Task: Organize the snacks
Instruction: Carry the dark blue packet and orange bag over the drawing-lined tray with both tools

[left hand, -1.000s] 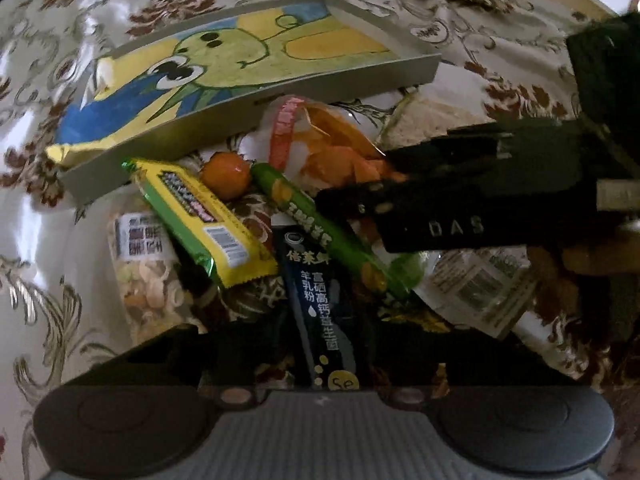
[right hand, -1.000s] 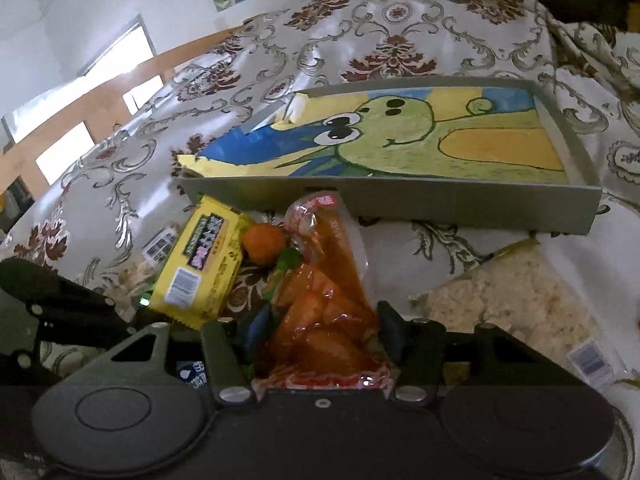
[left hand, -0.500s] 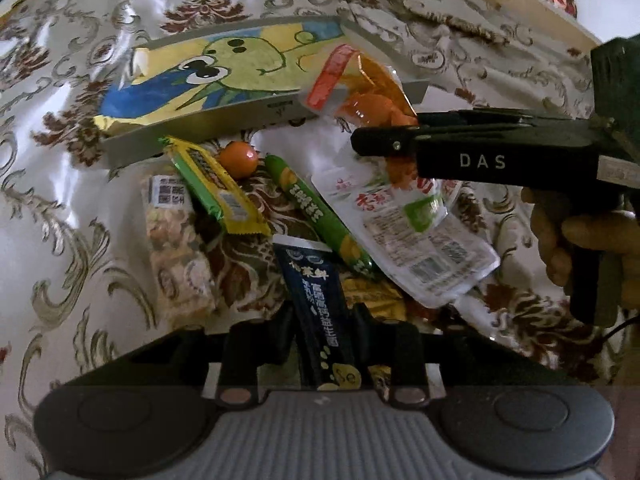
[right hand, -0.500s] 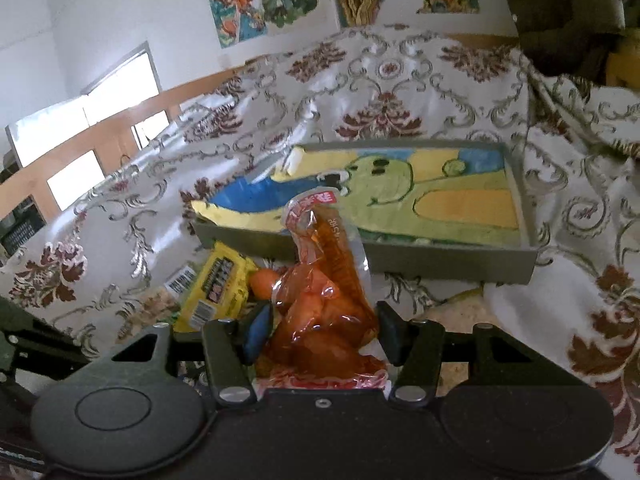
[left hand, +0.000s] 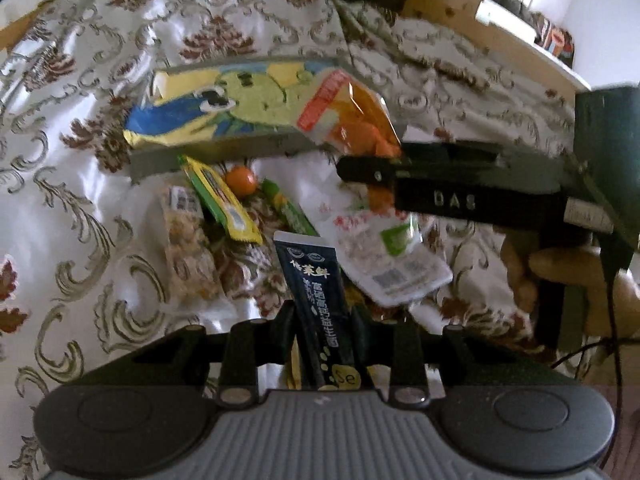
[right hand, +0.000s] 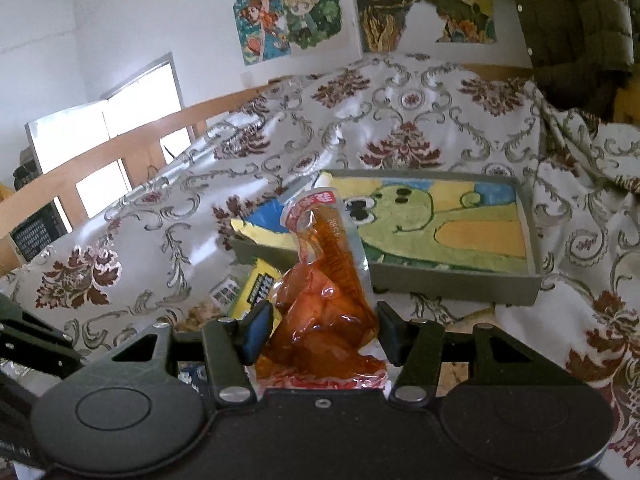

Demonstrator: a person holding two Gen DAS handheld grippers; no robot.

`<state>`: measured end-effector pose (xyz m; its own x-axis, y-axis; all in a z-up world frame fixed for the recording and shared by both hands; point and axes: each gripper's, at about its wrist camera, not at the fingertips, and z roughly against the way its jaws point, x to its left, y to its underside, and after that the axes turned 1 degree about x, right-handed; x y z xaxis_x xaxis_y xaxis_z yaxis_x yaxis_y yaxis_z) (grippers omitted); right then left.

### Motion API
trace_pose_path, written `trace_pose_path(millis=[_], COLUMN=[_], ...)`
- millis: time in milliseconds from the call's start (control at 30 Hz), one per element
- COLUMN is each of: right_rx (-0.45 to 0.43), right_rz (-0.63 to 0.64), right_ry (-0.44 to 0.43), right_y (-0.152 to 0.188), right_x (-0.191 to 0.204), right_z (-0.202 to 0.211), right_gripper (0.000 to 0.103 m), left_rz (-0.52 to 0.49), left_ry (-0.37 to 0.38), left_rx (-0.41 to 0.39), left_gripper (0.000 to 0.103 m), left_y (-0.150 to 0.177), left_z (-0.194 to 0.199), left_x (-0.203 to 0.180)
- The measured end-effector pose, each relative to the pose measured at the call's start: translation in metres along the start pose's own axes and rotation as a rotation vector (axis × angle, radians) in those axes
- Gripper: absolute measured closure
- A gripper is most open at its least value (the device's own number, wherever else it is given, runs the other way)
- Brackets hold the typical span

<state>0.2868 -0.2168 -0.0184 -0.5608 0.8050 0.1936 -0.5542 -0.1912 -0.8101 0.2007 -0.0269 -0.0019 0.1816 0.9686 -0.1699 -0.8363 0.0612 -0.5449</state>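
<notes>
My right gripper [right hand: 318,330] is shut on an orange-red snack pouch [right hand: 324,292] and holds it in the air in front of a shallow grey tray [right hand: 440,284] lined with a green cartoon drawing. In the left wrist view the same pouch [left hand: 352,120] hangs over the tray's [left hand: 224,148] right end, held by the right gripper [left hand: 352,168]. My left gripper [left hand: 322,332] is shut on a dark blue stick sachet [left hand: 316,288], lifted above the snack pile.
On the patterned cloth [left hand: 80,208] lie a yellow-green bar [left hand: 220,200], a small orange ball [left hand: 240,182], a green stick [left hand: 288,210], a nut packet [left hand: 186,248] and a white pouch [left hand: 392,264]. A wooden rail [right hand: 120,148] and window stand at the left.
Both grippers have risen from the pile. The right one has lifted the orange pouch up towards the tray; the left one has lifted the blue sachet off the cloth.
</notes>
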Motion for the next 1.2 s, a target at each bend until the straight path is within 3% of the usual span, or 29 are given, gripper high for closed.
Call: trace_pose_path(millis=[300,600,800,933,1200], right_rx=[-0.053,-0.085,-0.069,-0.033,0.059], right_rz=[-0.037,-0.126,-0.142,-0.166,-0.216], right_ry=[0.022,0.050,0.066,0.083,0.136], right_y=[-0.028,-0.080,-0.105,-0.108,-0.091], right_x=[-0.005,-0.025,-0.043,-0.057,-0.081], right_z=[0.006,-0.031,-0.091,-0.136,-0.193], right_gripper=[0.046,0.046,0.045,0.045,0.045], left_rz=[0.074,0.093,0.118,0.153,0.202], left_ry=[-0.006,-0.098,-0.144,-0.128,-0.115], left_rx=[-0.166,-0.300,-0.299,-0.301,-0.269], left_gripper=[0.070,0.070,0.070,0.070,0.070], left_y=[-0.041,-0.125,-0.177,-0.198,-0.199], left_z=[0.018,-0.002,-0.045,-0.084,-0.156], left_x=[0.020,0.050,0.078,0.101,0.133])
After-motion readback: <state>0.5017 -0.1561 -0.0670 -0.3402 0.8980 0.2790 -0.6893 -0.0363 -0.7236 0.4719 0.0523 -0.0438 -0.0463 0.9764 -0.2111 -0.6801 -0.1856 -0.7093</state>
